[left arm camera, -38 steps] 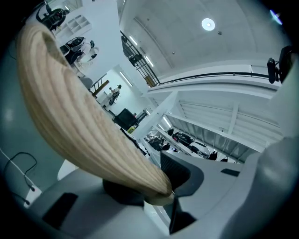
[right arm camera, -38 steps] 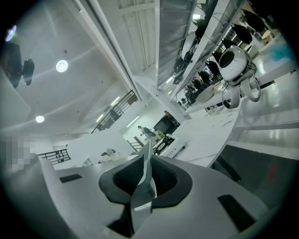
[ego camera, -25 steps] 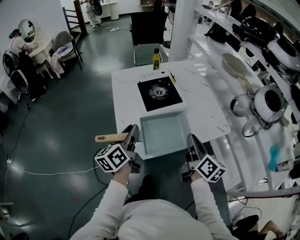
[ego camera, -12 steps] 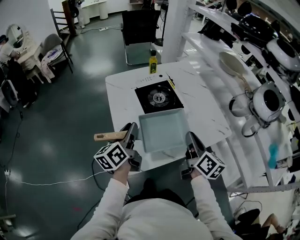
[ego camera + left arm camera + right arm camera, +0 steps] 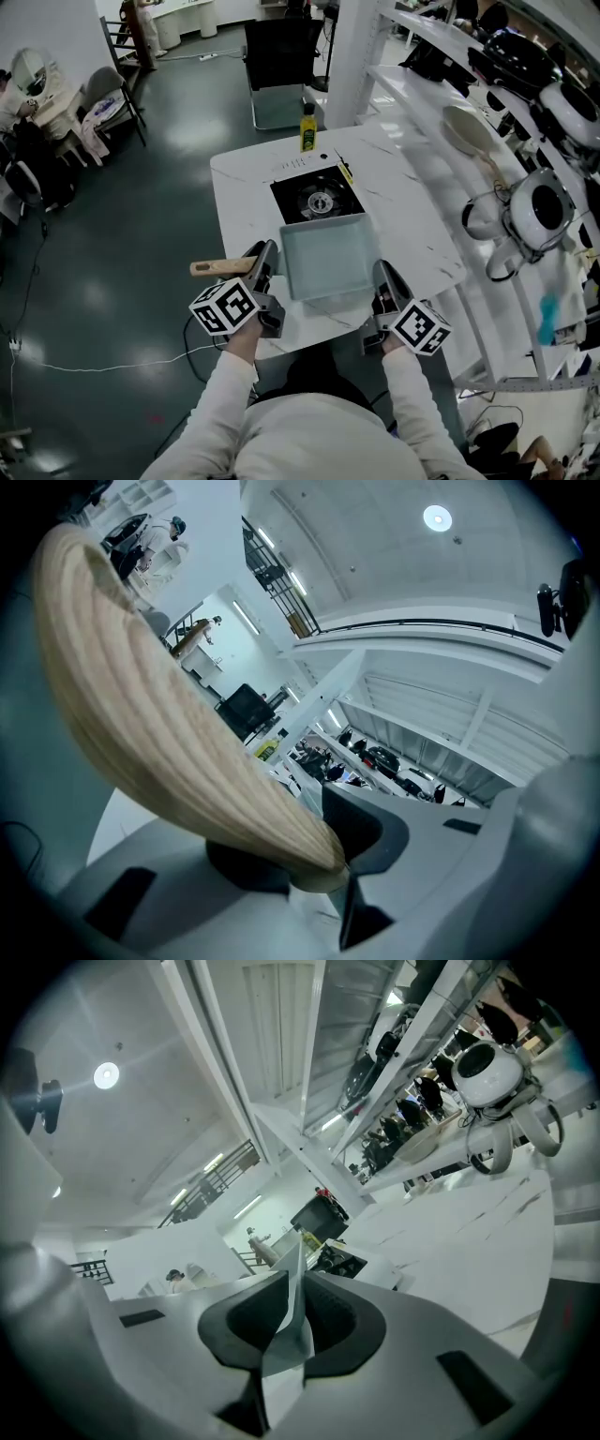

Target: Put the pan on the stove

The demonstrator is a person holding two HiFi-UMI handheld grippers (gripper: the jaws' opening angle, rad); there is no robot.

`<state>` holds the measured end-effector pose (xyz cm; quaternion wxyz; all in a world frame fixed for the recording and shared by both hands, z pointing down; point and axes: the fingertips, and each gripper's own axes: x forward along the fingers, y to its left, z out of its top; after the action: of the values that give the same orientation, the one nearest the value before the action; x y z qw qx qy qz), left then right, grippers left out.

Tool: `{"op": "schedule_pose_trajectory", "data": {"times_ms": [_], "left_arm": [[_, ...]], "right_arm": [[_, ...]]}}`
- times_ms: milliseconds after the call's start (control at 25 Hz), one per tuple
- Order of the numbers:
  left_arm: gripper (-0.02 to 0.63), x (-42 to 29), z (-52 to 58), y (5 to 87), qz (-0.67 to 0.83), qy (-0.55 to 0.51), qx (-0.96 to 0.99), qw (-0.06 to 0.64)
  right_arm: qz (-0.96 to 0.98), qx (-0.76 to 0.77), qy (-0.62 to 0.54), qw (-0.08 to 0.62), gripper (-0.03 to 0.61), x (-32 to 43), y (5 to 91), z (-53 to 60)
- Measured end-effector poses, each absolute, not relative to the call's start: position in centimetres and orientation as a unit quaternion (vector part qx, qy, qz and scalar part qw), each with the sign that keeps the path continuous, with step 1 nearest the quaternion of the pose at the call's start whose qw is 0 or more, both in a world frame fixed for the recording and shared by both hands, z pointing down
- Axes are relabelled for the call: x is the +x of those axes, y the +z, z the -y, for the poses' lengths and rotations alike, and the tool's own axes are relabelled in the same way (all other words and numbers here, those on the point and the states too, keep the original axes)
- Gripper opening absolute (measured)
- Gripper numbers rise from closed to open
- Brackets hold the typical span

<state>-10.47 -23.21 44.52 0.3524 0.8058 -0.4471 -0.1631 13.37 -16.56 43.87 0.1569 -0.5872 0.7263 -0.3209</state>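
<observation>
In the head view, the pan is being held just short of the stove, its far edge meeting the stove's near edge. In the left gripper view, the left gripper is clamping the pan's wooden handle. In the right gripper view, the right gripper is pinching the pan's thin rim.

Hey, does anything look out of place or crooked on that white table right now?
Only the pan: it overlaps just the stove's near edge rather than sitting over it, the left gripper shut on its wooden handle, the right gripper pinching its rim. Nothing looks spilled or broken.
</observation>
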Motion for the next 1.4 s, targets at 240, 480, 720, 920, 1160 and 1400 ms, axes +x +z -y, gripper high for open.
{"op": "schedule_pose_trajectory", "data": {"times_ms": [240,480,720,920,1160,1400], "left_arm": [[0.124,-10.3,25.7,44.8,0.459,-0.161,0.801,0.349],[0.124,-9.5,28.3,45.1,0.465,-0.156,0.798,0.35],[0.124,-8.8,31.5,45.3,0.473,-0.149,0.796,0.348],[0.124,-8.7,34.0,45.6,0.478,-0.149,0.793,0.347],[0.124,-8.7,36.4,45.8,0.485,-0.147,0.789,0.347],[0.124,-9.2,38.4,46.3,0.493,-0.147,0.785,0.346]], "right_arm": [[-0.734,-0.577,-0.325,0.147,0.063,13.7,44.3,19.6],[-0.741,-0.565,-0.332,0.149,0.062,14.3,44.8,22.7],[-0.743,-0.563,-0.336,0.134,0.064,15.1,45.4,26.1],[-0.746,-0.561,-0.336,0.124,0.064,15.3,45.7,28.7],[-0.751,-0.557,-0.337,0.11,0.064,15.3,46.1,31.4],[-0.76,-0.549,-0.334,0.094,0.067,14.7,46.6,33.9]]}}
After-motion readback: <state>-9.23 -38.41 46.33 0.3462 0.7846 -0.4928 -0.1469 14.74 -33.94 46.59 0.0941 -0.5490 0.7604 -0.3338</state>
